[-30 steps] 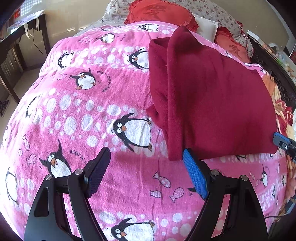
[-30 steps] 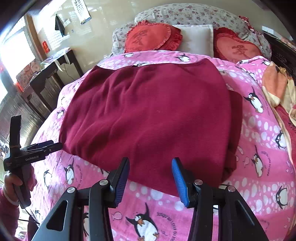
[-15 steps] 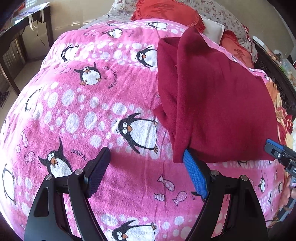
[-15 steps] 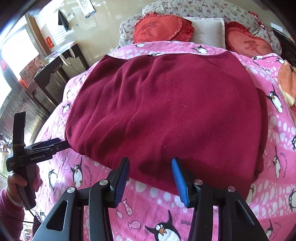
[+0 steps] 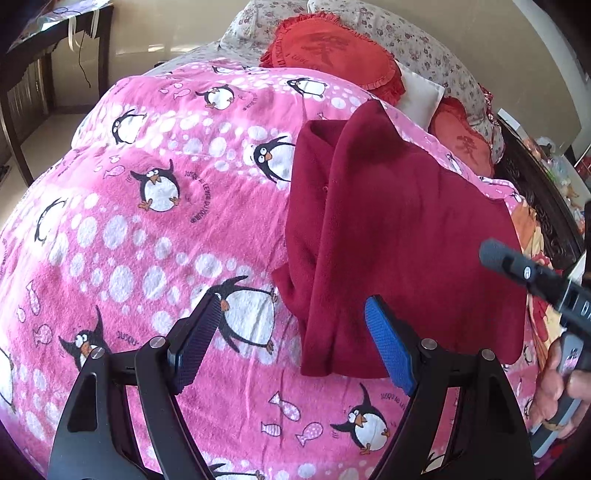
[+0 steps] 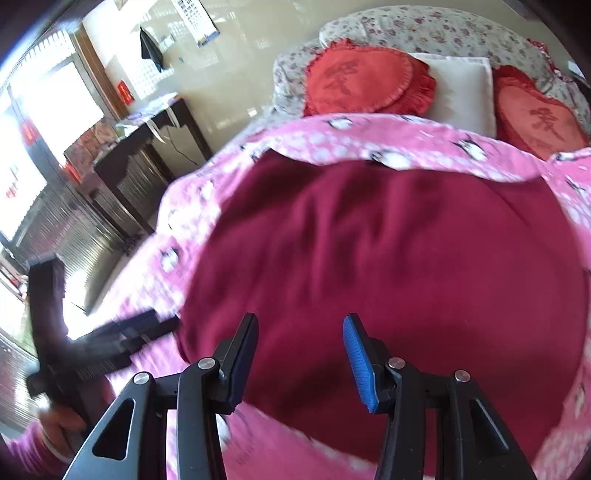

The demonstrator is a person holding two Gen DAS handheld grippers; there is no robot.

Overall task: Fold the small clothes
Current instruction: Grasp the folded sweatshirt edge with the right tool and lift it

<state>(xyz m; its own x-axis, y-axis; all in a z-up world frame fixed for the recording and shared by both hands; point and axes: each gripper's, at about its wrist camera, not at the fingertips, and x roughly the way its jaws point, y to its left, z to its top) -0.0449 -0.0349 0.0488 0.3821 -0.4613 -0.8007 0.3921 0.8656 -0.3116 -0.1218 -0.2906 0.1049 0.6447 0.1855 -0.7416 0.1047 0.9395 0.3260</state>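
This is a bedroom in a home. A wide bed (image 5: pixel 110 236) fills most of both views, covered by a pink blanket (image 5: pixel 155 258) with penguins, fish and white spots. At the head of the bed lie two red heart-shaped cushions (image 6: pixel 365 77), a white pillow (image 6: pixel 461 88) between them, and a long flowered pillow (image 6: pixel 424 26) behind them. Beside the bed stands a dark wooden side table (image 6: pixel 147 147) with papers on top and a thin cable hanging down. The wall (image 6: pixel 229 70) is plain beige, with a calendar (image 6: pixel 195 22) hanging on it. Bright daylight comes through a window (image 6: pixel 55 99) at the left.
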